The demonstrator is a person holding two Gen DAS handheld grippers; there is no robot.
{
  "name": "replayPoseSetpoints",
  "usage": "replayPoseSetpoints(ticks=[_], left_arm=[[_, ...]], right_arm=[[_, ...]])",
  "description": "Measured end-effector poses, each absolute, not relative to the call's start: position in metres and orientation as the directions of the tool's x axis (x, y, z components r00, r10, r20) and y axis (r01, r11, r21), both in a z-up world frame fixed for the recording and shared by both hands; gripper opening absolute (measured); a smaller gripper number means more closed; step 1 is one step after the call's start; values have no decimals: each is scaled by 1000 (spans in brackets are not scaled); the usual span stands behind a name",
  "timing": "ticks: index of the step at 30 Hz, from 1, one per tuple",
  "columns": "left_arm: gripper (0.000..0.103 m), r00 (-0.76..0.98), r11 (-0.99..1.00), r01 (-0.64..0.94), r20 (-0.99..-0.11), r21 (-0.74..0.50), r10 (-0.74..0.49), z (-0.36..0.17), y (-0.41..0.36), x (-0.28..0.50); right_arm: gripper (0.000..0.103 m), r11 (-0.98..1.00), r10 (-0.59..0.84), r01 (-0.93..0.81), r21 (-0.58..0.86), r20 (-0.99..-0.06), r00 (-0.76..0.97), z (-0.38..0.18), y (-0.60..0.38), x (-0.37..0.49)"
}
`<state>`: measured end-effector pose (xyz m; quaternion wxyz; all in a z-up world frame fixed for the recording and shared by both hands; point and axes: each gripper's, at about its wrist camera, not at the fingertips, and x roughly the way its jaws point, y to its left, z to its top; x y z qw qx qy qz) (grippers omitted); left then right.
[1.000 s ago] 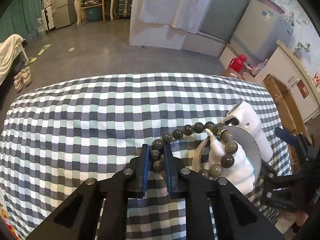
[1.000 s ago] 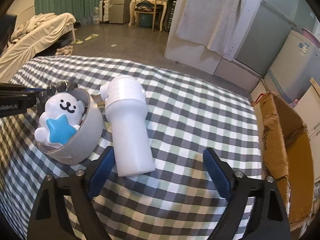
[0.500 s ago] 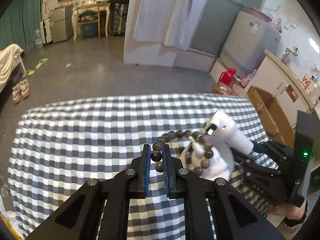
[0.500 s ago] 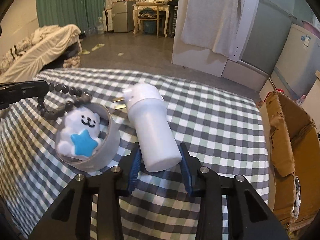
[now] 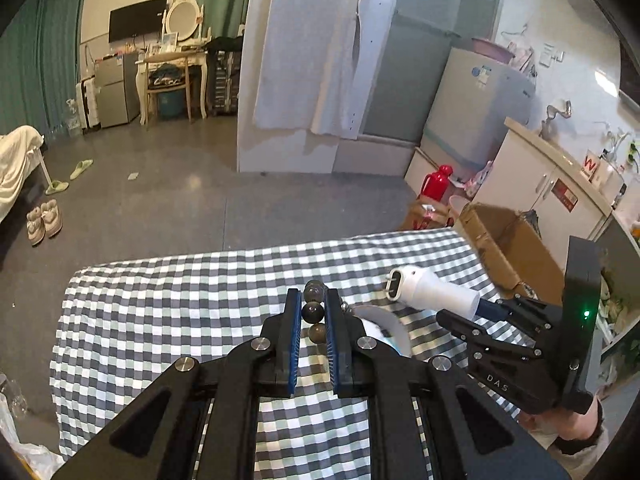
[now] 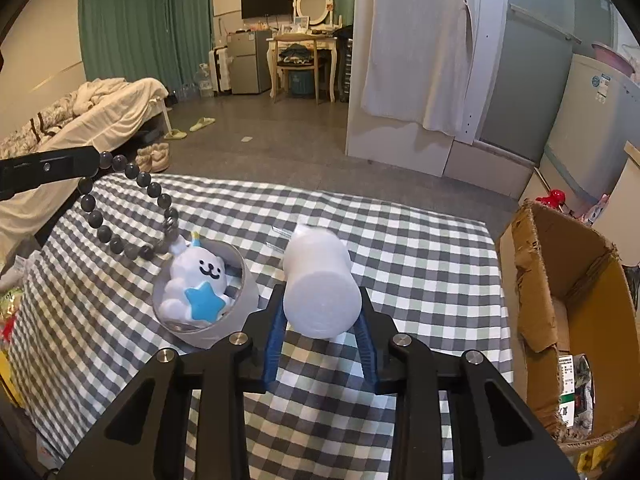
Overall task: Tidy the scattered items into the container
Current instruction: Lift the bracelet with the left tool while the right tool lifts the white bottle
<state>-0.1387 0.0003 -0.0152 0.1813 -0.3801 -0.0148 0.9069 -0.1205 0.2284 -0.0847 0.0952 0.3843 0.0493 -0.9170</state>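
Left gripper [image 5: 313, 312]: pads clamped on a dark bead bracelet [image 6: 120, 208], its loop hanging above the checked tablecloth [image 6: 420, 248]. Right gripper [image 6: 320, 318]: jaws have just been closing, now pinching a white plug adapter [image 6: 320, 280] (prongs forward), raised off the cloth. Grey bowl [image 6: 236, 320] holds a white seal toy [image 6: 196, 280] (blue star); cardboard box [image 6: 576, 292] beside the table's right edge.

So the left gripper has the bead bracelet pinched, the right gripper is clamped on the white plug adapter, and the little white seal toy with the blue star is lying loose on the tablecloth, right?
Not quite: the seal toy is not loose on the tablecloth; it sits inside the grey round container, as the right wrist view shows. The rest holds: the left gripper pinches the bead bracelet, and the right gripper clamps the white plug adapter.
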Motion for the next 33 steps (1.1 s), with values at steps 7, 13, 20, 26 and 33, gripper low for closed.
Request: replayPoseSetpoints(ticks=[7,13,20,26,33], left_arm=[[11,-674,-929,-331,-647,-166,356,5,-7,-128],[11,-692,-925,-348,-624,-154,364,17,-10,-119],[11,-697,-921,-356,-612,-157,374,22,-3,-114],[11,-697,-923,-352,-614,-158,371,22,-2,-114],[11,-689,-924,-344,-623,-170,371,18,0,-117]], right_arm=[[31,-976,-154,218,-6,-688,-710,-72,229,-110],[29,-975,-158,221,-6,-680,-716,-66,230,-103],[27,-974,-171,225,14,-696,-698,-73,231,-98],[27,-974,-173,223,28,-724,-667,-88,234,-110],[29,-979,-162,203,32,-724,-670,-90,235,-131]])
